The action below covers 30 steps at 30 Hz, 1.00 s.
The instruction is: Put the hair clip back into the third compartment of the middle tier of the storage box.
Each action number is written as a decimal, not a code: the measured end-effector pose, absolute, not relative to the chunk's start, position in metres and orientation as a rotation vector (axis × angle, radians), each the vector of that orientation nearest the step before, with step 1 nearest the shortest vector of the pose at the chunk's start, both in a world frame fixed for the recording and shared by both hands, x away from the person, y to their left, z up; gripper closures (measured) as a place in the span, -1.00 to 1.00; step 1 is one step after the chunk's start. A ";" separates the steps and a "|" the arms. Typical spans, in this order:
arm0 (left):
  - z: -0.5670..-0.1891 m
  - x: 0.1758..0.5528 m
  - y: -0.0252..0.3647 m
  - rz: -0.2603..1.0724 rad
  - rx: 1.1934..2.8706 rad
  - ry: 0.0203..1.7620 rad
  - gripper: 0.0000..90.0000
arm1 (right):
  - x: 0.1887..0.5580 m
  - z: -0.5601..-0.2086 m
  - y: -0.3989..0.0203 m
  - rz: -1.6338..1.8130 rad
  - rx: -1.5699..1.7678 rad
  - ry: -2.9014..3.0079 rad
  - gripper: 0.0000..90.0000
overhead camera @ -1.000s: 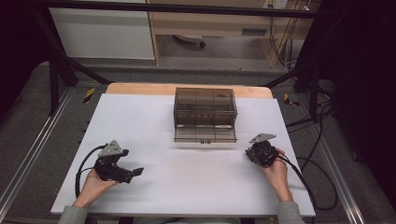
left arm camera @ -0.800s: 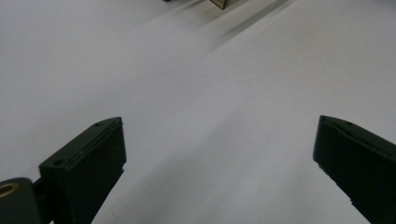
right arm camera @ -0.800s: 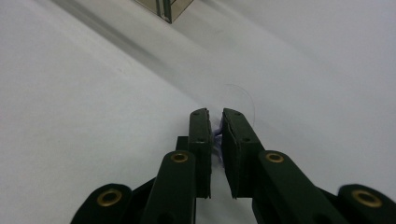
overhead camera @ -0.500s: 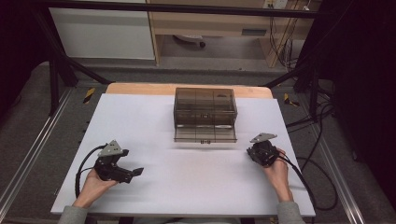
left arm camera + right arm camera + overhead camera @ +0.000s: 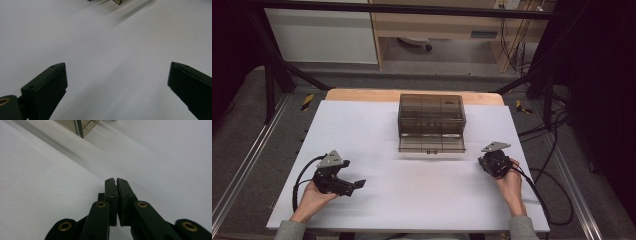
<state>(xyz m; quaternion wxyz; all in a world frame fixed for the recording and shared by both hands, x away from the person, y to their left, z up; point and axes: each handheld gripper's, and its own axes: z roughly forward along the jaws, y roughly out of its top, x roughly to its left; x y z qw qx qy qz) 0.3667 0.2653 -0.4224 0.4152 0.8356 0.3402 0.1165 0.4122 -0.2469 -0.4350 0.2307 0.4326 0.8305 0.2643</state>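
A smoky see-through plastic box [image 5: 431, 115] stands at the far middle of the white table [image 5: 412, 205], its front flap [image 5: 431, 144] folded down flat. My left gripper [image 5: 357, 184] rests at the near left, pointing right, its jaws wide open over bare table [image 5: 117, 82]. My right gripper [image 5: 490, 163] sits at the right, near the flap's right end. Its jaws have just been closing, and its pads [image 5: 116, 181] now meet with nothing between them. A corner of the box [image 5: 77, 126] shows ahead of the right gripper.
Black cables trail from both grippers, the right one looping off the table's right edge [image 5: 557, 200]. A wooden strip [image 5: 362, 95] runs along the table's far edge. Black frame bars and cabinets stand beyond it.
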 end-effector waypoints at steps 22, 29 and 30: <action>-0.422 0.367 0.266 0.293 2.096 0.855 -0.95 | 0.411 -0.431 -0.249 0.739 1.202 2.255 0.99; -0.422 0.367 0.266 0.293 2.095 0.855 -0.95 | 0.410 -0.428 -0.250 0.755 1.204 2.246 0.99; -0.422 0.367 0.266 0.293 2.096 0.855 -0.95 | 0.409 -0.427 -0.249 0.757 1.202 2.246 0.99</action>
